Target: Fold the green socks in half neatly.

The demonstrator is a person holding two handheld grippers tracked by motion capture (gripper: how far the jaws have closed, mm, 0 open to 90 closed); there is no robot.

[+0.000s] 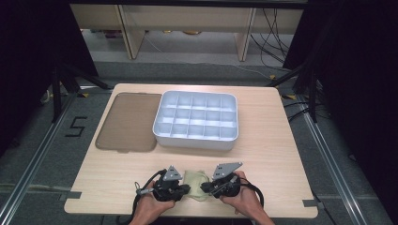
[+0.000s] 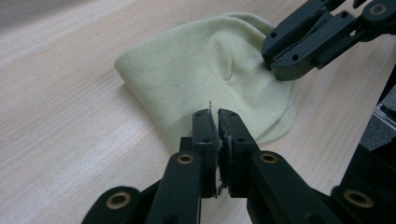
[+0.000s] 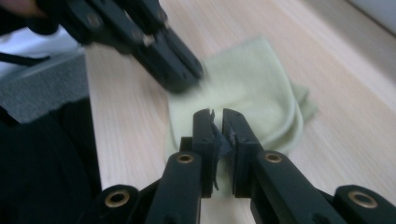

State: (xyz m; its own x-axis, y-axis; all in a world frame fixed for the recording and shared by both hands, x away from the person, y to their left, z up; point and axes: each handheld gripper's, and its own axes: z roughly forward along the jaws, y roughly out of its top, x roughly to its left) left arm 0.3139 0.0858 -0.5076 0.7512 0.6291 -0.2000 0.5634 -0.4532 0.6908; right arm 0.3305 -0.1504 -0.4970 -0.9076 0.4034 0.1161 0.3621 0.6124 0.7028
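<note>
A folded pale yellow-green knit cloth (image 1: 196, 180) lies on the wooden table near its front edge, between my two grippers. My left gripper (image 1: 187, 189) sits at the cloth's left side with its jaws shut (image 2: 215, 112); the tips hover just over the near edge of the cloth (image 2: 205, 70). From the right, my right gripper (image 1: 204, 187) points at the cloth, jaws shut (image 3: 215, 112), tips above the cloth (image 3: 252, 88). In the left gripper view the right gripper's tip (image 2: 273, 63) touches the cloth's far fold. I see no cloth pinched between either pair of jaws.
A white compartment tray (image 1: 196, 140) stands at the table's middle back. A brown translucent lid (image 1: 129, 122) lies flat to its left. Bare tabletop (image 1: 272, 159) stretches to the right. A person's hands hold both grippers at the front edge.
</note>
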